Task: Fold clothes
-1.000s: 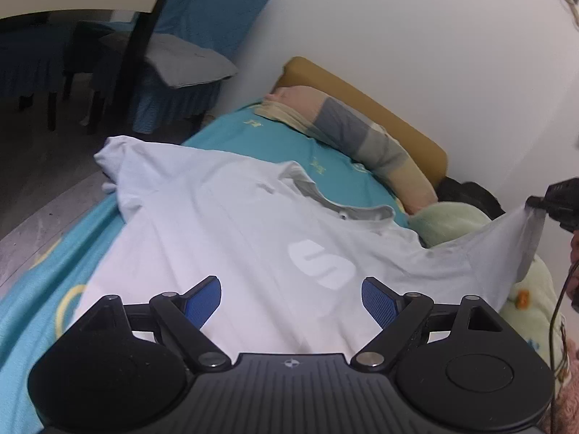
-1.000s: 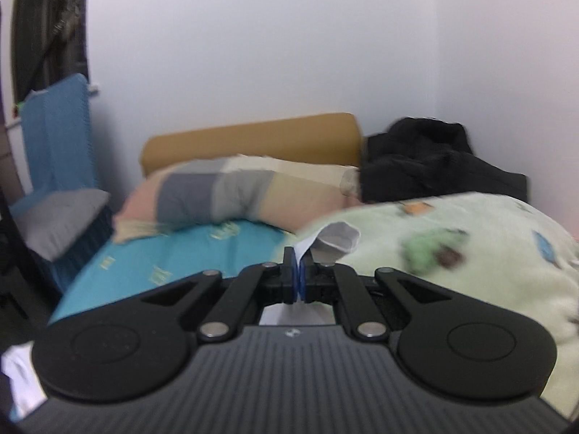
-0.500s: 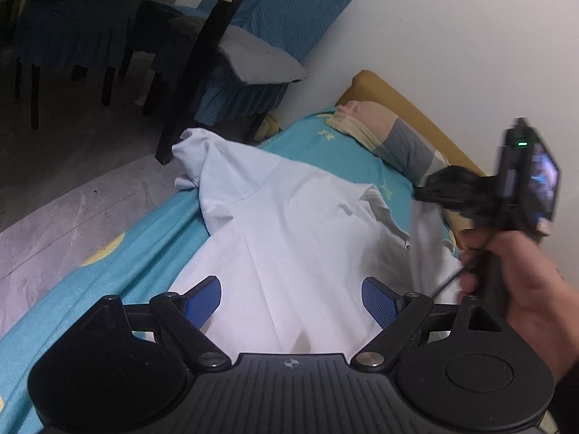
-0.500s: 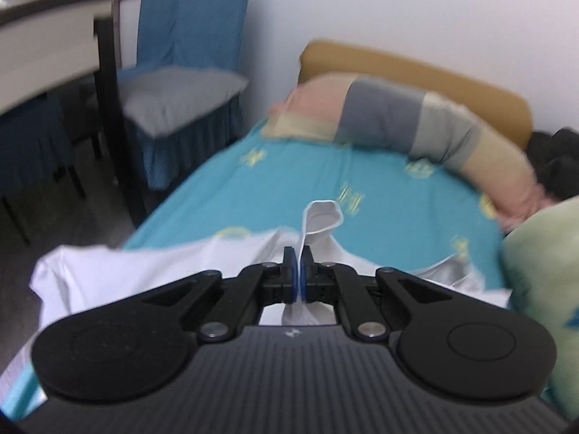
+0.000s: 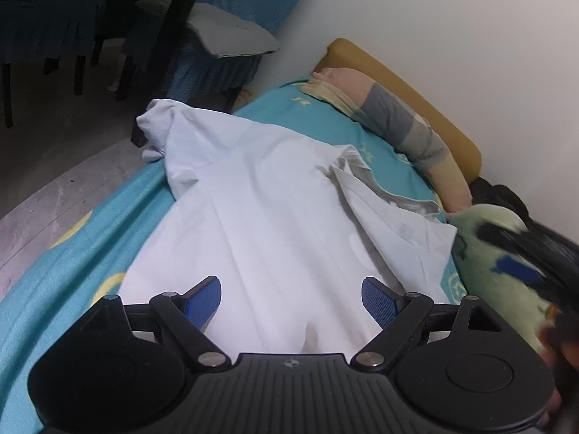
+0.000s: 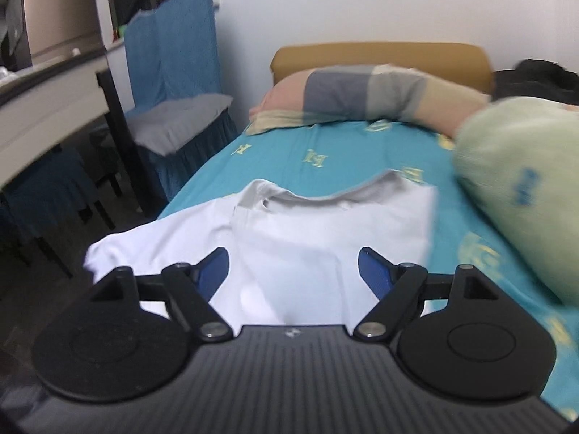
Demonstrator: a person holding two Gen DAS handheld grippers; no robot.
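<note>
A white T-shirt (image 5: 275,217) with a grey collar lies spread on the teal bed sheet (image 5: 72,238). Its right side is folded over onto the middle, and its left sleeve hangs over the bed's edge. My left gripper (image 5: 291,294) hovers open above the shirt's lower part, nothing between its blue pads. In the right wrist view the same T-shirt (image 6: 325,228) lies below my right gripper (image 6: 293,271), whose jaws are opening with no cloth pinched between them. The right gripper shows as a dark blur with a blue pad (image 5: 517,267) at the right of the left wrist view.
A striped pillow (image 6: 362,94) lies against the mustard headboard (image 6: 380,56). A pale green blanket (image 6: 521,181) is bunched on the bed's right, dark clothes (image 6: 535,79) behind it. A blue-covered chair (image 6: 173,97) and a table (image 6: 47,108) stand left of the bed.
My right gripper carried the shirt's right sleeve leftward across the shirt, then let it go and its jaws came apart. The right side now lies folded over. The left gripper stayed open.
</note>
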